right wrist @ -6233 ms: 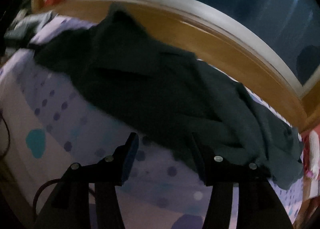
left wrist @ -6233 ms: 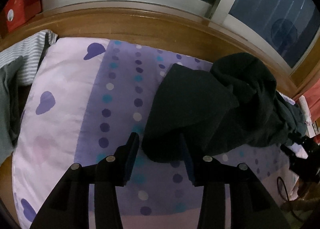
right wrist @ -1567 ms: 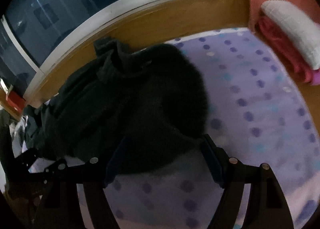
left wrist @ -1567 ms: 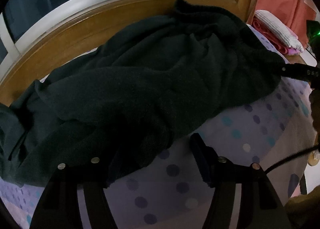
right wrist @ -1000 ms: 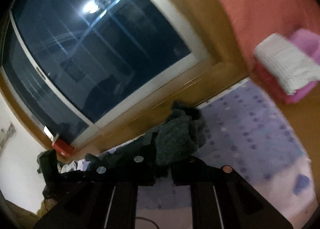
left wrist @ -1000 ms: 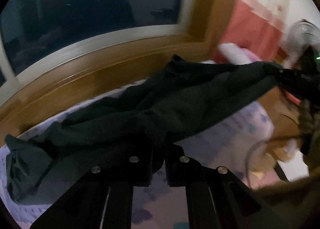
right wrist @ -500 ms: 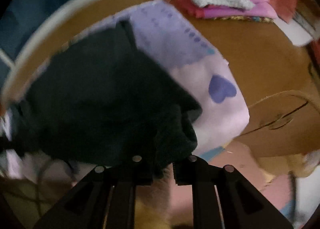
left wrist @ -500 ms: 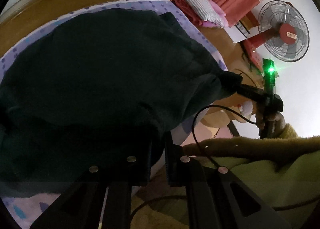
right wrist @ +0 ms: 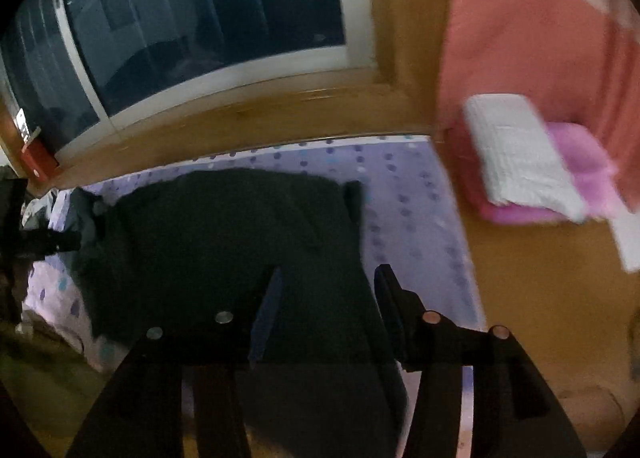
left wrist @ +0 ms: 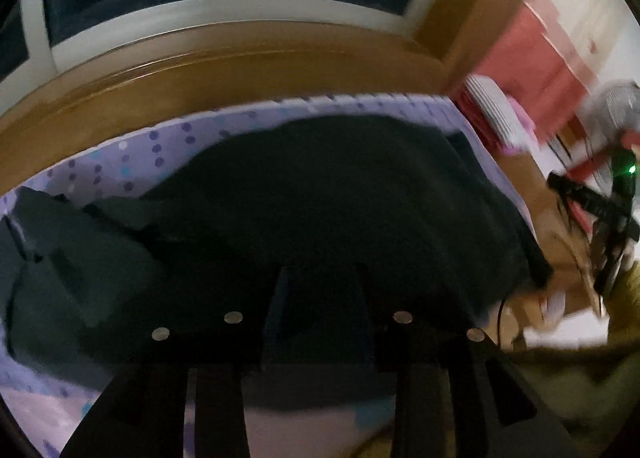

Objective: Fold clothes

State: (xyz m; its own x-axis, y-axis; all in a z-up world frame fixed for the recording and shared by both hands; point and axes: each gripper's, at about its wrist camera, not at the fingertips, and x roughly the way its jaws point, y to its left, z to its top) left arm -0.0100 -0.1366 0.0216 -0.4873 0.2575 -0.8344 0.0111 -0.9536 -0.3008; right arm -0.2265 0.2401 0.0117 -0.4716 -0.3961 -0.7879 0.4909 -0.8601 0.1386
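Dark, near-black fleece garment [left wrist: 340, 198] spread across lilac bedsheet with purple and teal dots [left wrist: 132, 162]; same garment [right wrist: 240, 234] in right wrist view, lying wide and fairly flat. Near hem reaching front edge of sheet, under both tools.

Left gripper [left wrist: 320, 278]: fingers apart, moderate gap, dark cloth showing between and beneath; no pinch visible. Whether fingertips touch the fabric: cannot tell, frame dark and blurred.

Right gripper [right wrist: 326, 274]: fingers set wide, hovering over garment's near right portion; nothing clamped. Right finger [right wrist: 390, 298] over boundary between cloth and bare sheet.

Edges: far garment edge short of wooden window ledge [left wrist: 240, 66], strip of dotted sheet free along it. Right-hand corner of garment with small dark tab [right wrist: 352, 194]; open sheet [right wrist: 404, 194] beyond it up to mattress edge. Left side crowded by crumpled grey-green clothing [left wrist: 52, 242], touching or overlapping the dark garment.

Surroundings: dark window glass with pale frame [right wrist: 200, 18] behind ledge. Folded white textured towel on pink folded cloth [right wrist: 516, 154] right of bed, on wooden surface, well apart from garment. Coral curtain [right wrist: 520, 18] behind. Left wrist view: right tool [left wrist: 600, 206] with green light at right side, blurred; olive fuzzy sleeve [left wrist: 580, 378] lower right.
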